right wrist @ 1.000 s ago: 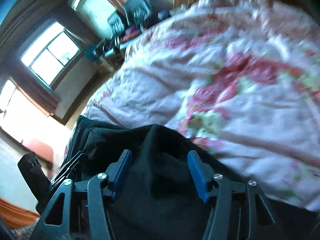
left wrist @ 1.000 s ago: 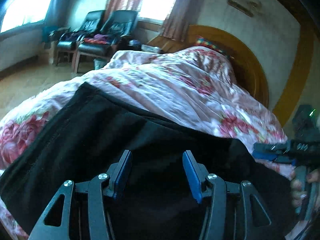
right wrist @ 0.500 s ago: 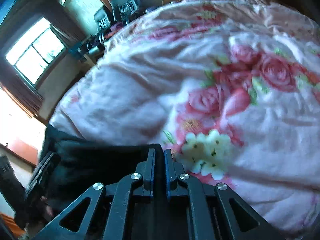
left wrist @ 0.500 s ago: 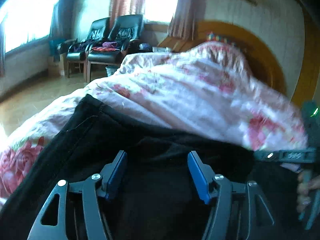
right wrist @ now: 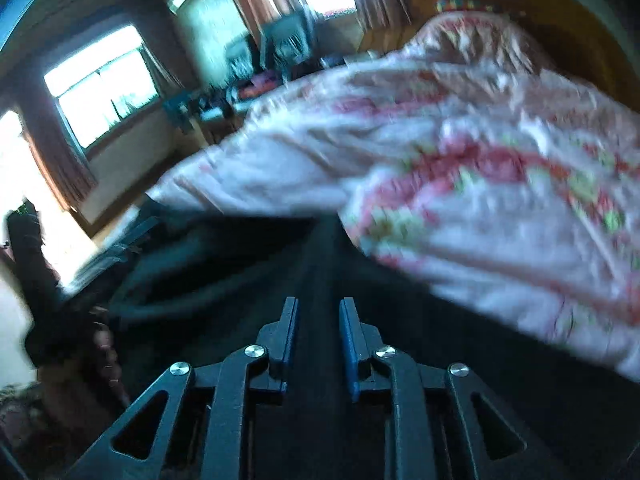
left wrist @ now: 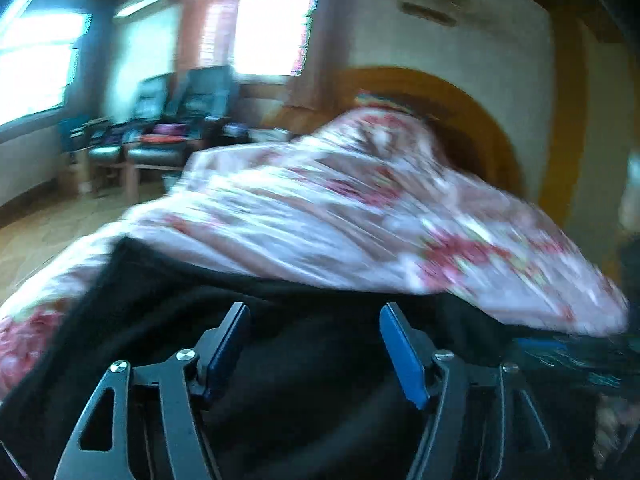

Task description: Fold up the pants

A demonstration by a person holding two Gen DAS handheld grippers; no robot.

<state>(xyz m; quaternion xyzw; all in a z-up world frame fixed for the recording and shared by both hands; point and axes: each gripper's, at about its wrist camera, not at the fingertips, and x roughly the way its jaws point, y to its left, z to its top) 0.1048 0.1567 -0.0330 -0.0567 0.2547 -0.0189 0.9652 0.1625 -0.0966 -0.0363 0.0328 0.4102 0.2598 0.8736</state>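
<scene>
my right tongs [right wrist: 318, 320] sit narrowed with black pants [right wrist: 320, 264] cloth between them, apparently gripping an edge to fold, while my left tongs [left wrist: 314, 344] gape wide above the fabric, free to pin or regrasp.

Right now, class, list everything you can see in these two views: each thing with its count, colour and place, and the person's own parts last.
pants: one, black, spread on the near edge of the bed under both grippers.
quilt: one, pink with red flowers, covers the bed beyond the pants.
headboard: one, orange-brown wood, arched, at the far end of the bed.
armchairs: two, dark, side by side under the far window, things piled on the seats.
windows: bright, on the far and side walls; count unclear in the blur.
curtains: reddish, beside the far window.
left gripper: black with blue pads, jaws wide apart over the pants.
right gripper: black with blue pads, jaws narrowed around a ridge of the pants; contact too blurred to tell.
</scene>
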